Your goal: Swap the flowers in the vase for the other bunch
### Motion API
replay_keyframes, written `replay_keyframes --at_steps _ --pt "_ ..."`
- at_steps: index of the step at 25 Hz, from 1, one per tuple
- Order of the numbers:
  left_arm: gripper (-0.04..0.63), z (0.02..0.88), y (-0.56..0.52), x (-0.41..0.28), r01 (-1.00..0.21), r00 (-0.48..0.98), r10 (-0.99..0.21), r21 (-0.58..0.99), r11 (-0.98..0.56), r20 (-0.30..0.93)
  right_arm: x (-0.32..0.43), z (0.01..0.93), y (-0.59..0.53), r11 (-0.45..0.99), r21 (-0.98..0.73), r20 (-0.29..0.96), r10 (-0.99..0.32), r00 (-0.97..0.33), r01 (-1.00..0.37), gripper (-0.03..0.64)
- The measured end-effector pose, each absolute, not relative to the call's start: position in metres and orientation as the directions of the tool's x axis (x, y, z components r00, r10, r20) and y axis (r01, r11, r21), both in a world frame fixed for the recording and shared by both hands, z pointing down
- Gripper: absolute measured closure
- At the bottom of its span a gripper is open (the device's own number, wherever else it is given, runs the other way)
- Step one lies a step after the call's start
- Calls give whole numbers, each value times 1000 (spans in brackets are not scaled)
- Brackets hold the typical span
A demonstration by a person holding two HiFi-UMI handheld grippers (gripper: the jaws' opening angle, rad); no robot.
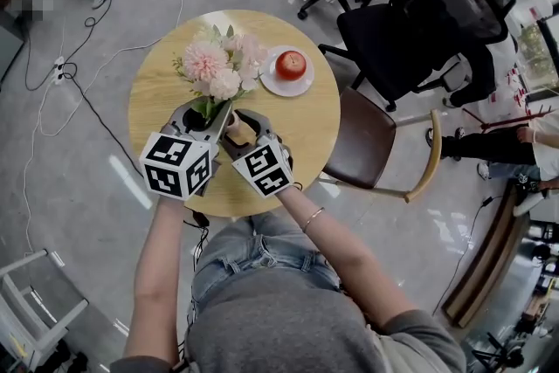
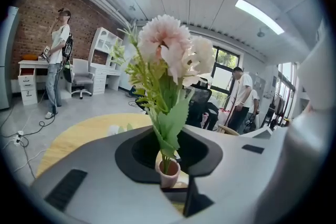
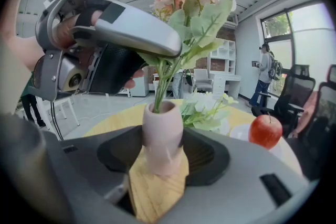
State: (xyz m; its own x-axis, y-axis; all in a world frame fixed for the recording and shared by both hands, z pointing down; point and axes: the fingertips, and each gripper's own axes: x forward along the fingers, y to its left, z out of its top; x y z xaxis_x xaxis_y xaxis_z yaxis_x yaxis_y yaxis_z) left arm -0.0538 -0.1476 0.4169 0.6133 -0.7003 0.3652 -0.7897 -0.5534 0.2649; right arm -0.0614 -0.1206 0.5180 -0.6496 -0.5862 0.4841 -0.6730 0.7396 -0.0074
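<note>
Head view: apple [image 1: 291, 64] on plate [image 1: 272, 84] near vase [image 1: 240, 131], probably not touching.

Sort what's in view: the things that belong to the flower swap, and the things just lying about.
Belongs to the job:
pink vase
pink flower bunch standing in it
white-and-green bunch lying on the table beyond the vase

Just lying about:
red apple
white plate under it
black office chairs
wooden chair beside the table
</note>
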Motion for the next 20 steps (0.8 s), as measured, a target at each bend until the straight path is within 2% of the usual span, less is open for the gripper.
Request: replay_keyframes --at_steps 20 --pt "423 438 -125 -58 -812 578 -683 232 -536 447 -62 519 -121 742 -7 489 -582 -650 -670 368"
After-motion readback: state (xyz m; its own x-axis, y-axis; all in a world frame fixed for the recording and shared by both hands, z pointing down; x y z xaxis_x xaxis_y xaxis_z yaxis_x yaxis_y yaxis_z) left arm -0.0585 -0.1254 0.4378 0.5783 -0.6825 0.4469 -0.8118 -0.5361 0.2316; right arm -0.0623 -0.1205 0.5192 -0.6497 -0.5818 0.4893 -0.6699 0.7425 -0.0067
